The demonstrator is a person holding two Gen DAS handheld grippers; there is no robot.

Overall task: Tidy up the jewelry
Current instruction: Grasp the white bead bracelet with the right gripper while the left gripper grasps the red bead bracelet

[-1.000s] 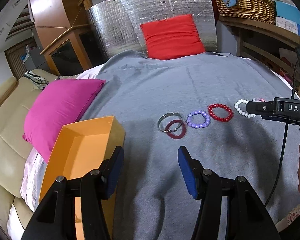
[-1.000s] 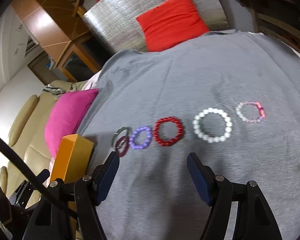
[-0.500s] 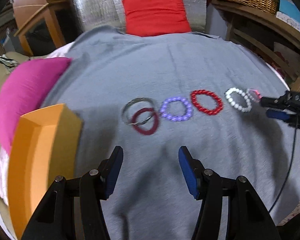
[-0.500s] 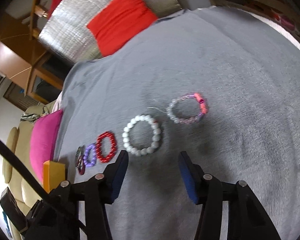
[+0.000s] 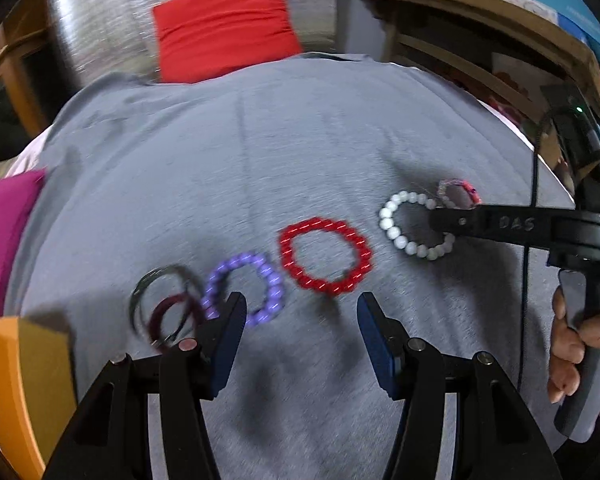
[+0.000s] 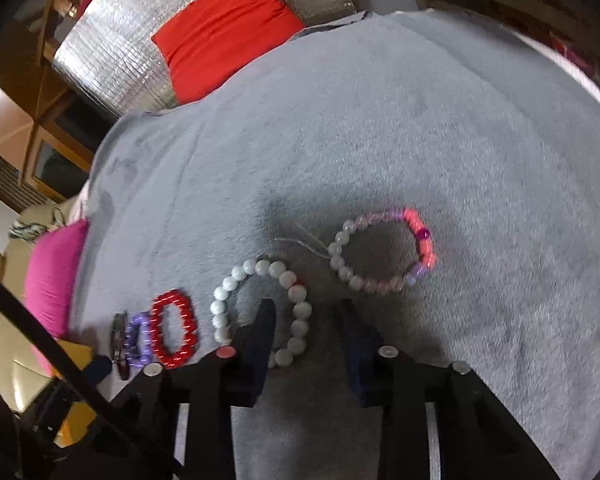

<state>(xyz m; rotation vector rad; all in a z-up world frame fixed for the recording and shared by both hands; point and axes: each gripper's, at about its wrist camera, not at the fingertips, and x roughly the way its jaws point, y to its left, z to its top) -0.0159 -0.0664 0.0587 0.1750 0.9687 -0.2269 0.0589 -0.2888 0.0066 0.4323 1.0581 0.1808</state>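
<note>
Several bracelets lie in a row on the grey cloth: a silver bangle overlapping a dark red bangle, then a purple bead bracelet, a red bead bracelet, a white bead bracelet and a pink mixed-bead bracelet. My left gripper is open and empty, low over the cloth just before the purple and red ones. My right gripper straddles the near side of the white bead bracelet. Its jaws are closing, and the pads stand clear of the beads.
An orange box sits at the left edge, beside a magenta pillow. A red cushion leans on a silver foil panel at the back. Wooden shelving runs along the right. A hand holds the right gripper.
Both grippers have come forward and down toward the row of bracelets. The right jaws have narrowed and now straddle the white bracelet's beads. The left view has swung right, away from the orange box.
</note>
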